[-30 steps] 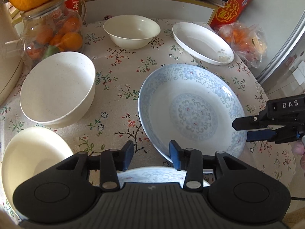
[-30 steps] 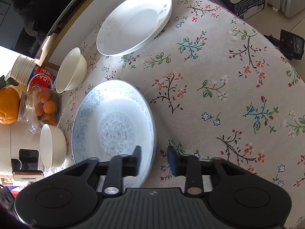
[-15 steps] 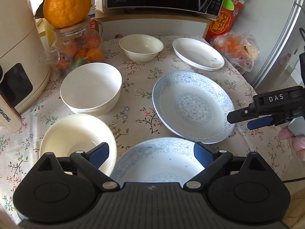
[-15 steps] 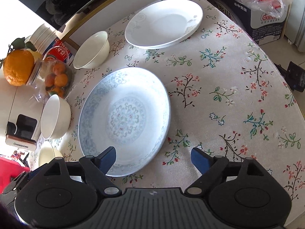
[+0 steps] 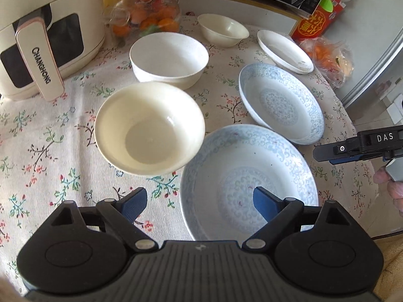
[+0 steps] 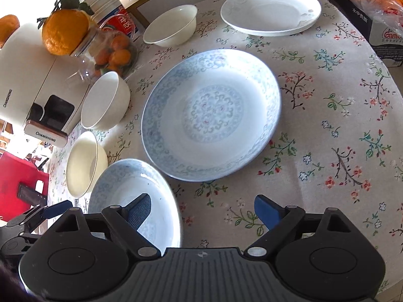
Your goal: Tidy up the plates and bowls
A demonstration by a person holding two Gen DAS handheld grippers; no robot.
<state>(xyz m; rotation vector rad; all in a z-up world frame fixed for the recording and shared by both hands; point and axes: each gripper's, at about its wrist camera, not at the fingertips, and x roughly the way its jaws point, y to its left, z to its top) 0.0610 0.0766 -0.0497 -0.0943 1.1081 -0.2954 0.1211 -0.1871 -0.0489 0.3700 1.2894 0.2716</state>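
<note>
Two blue-patterned plates lie on the floral tablecloth: a near one [image 5: 249, 178] [image 6: 141, 201] and a far one [image 5: 279, 100] [image 6: 211, 113]. A cream bowl [image 5: 148, 128] [image 6: 83, 163], a larger white bowl [image 5: 168, 58] [image 6: 105, 100], a small cream bowl [image 5: 224, 29] [image 6: 171, 25] and a plain white plate [image 5: 284, 50] [image 6: 270, 10] also sit there. My left gripper [image 5: 199, 201] is open and empty above the near plate's left rim. My right gripper [image 6: 202, 209] is open and empty over the cloth right of the near plate; it shows at the right edge in the left wrist view [image 5: 352, 148].
A white Changhong appliance [image 5: 42, 42] [image 6: 32, 80] stands at the table's left. A glass jar of oranges [image 5: 148, 12] [image 6: 110, 47] is behind the bowls. A bag of oranges [image 5: 327, 55] and a red box [image 5: 317, 17] sit at the far right.
Both grippers have opened from nearly shut to wide and pulled back. The left view swung left, bringing the near plate, the cream bowl and the appliance into full view.
</note>
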